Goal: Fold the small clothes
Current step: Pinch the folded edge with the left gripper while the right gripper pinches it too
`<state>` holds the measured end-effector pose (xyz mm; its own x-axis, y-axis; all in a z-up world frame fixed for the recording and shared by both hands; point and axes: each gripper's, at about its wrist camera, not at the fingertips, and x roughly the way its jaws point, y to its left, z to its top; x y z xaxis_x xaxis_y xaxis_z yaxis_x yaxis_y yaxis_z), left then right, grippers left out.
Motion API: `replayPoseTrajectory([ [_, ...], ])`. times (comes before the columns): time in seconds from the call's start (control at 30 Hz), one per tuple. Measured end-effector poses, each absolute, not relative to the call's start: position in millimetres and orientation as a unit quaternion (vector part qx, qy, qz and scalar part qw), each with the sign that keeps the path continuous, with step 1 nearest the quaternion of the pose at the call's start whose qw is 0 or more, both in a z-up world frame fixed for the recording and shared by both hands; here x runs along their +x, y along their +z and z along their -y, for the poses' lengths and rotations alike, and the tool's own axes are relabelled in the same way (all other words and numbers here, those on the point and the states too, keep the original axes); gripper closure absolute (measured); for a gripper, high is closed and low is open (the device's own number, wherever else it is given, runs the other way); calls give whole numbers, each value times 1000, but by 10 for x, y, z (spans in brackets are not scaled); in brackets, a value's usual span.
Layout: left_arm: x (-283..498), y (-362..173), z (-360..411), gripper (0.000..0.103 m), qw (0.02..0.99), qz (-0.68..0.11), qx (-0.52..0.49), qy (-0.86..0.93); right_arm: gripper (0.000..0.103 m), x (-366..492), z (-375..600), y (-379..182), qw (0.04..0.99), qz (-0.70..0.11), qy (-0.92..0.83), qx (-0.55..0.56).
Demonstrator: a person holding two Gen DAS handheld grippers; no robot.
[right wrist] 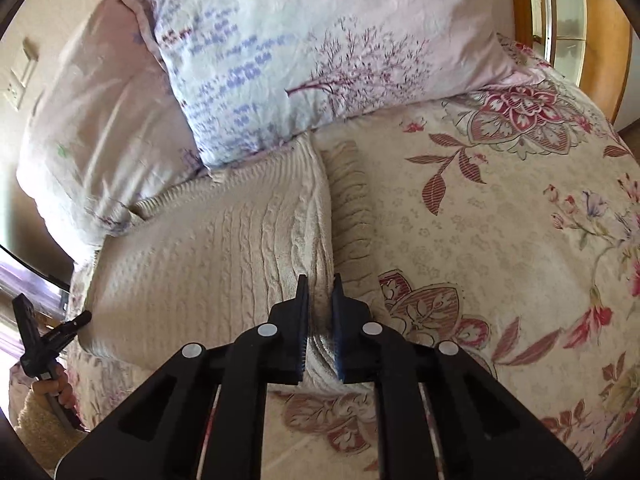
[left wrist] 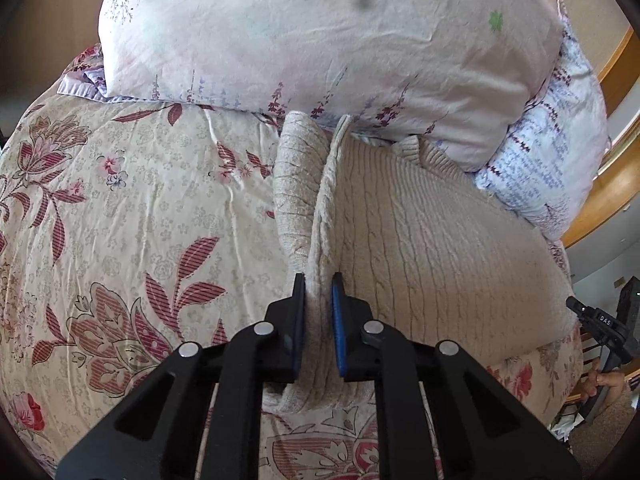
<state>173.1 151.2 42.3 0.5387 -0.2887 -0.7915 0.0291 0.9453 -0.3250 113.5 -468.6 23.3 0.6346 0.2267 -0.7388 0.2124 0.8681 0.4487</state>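
Note:
A cream cable-knit sweater (left wrist: 432,248) lies flat on the floral bedspread (left wrist: 132,208), its top against the pillows. My left gripper (left wrist: 319,280) is shut on the sweater's left edge, with a sleeve (left wrist: 294,184) lying beside it. In the right wrist view the same sweater (right wrist: 208,256) spreads to the left. My right gripper (right wrist: 320,280) is shut on its right edge, next to the other sleeve (right wrist: 352,208). Each gripper also shows at the far edge of the other's view (left wrist: 600,328) (right wrist: 44,336).
A large white floral pillow (left wrist: 320,36) and a smaller lilac-printed pillow (left wrist: 548,152) rest at the head of the bed, overlapping the sweater's top. A wooden bed frame (left wrist: 612,184) curves on the right. A wall socket (right wrist: 16,84) is on the left wall.

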Motion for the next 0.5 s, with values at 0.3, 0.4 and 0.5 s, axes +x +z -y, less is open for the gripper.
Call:
replayPoseTrajectory([
  [0.3, 1626, 266, -1663, 92, 858, -481, -158, -89, 92, 1198, 4628, -1, 856, -465, -31, 222],
  [0.4, 1621, 187, -1651, 92, 858, -481, -157, -85, 92, 1243, 4575, -50, 861, -468, -39, 198],
  [0.5, 1630, 188, -1590, 89, 864, -476, -142, -79, 92, 1306, 4496, -36, 863, -473, -45, 172],
])
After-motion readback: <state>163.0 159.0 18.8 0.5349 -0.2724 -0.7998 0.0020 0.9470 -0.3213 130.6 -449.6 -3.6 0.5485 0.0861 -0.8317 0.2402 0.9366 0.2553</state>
